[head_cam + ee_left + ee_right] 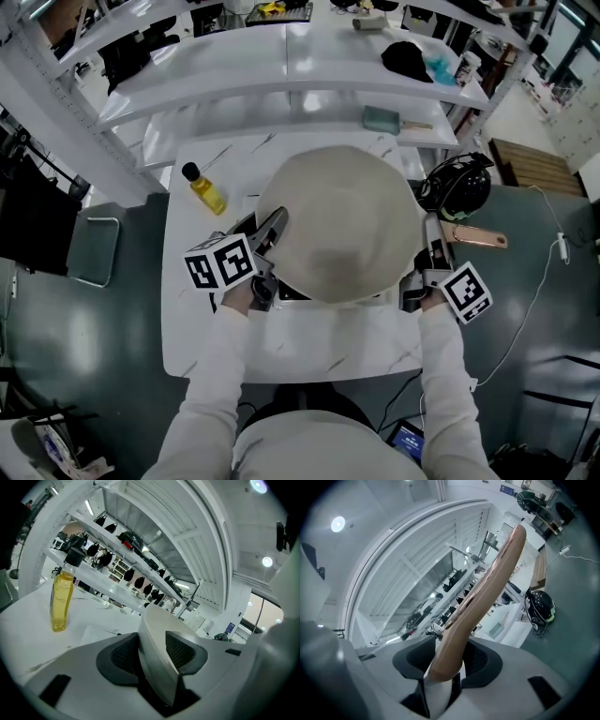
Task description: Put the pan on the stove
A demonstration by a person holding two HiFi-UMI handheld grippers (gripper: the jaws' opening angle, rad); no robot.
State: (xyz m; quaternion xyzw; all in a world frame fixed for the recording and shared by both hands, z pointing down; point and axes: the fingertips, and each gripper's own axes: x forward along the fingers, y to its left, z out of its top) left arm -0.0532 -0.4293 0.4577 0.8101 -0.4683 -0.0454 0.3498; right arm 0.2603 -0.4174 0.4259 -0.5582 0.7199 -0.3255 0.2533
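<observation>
**Pan (342, 225) over the middle of the counter (309, 361), flanked by both grippers.**

Being stiff, broad and probably weighty, it is best taken at two points, rim and handle. The copper-toned handle (487, 583), jutting past the counter's right edge, is clamped in the right gripper (443, 663). The left gripper (154, 656) stands wide, with the rim (157, 634) between its pads, apparently unpressed. Both are reached forward from the near edge, roughly level.

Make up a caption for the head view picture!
A big white pan between the left tongs and right tongs, over a white table with a yellow bottle.
</observation>
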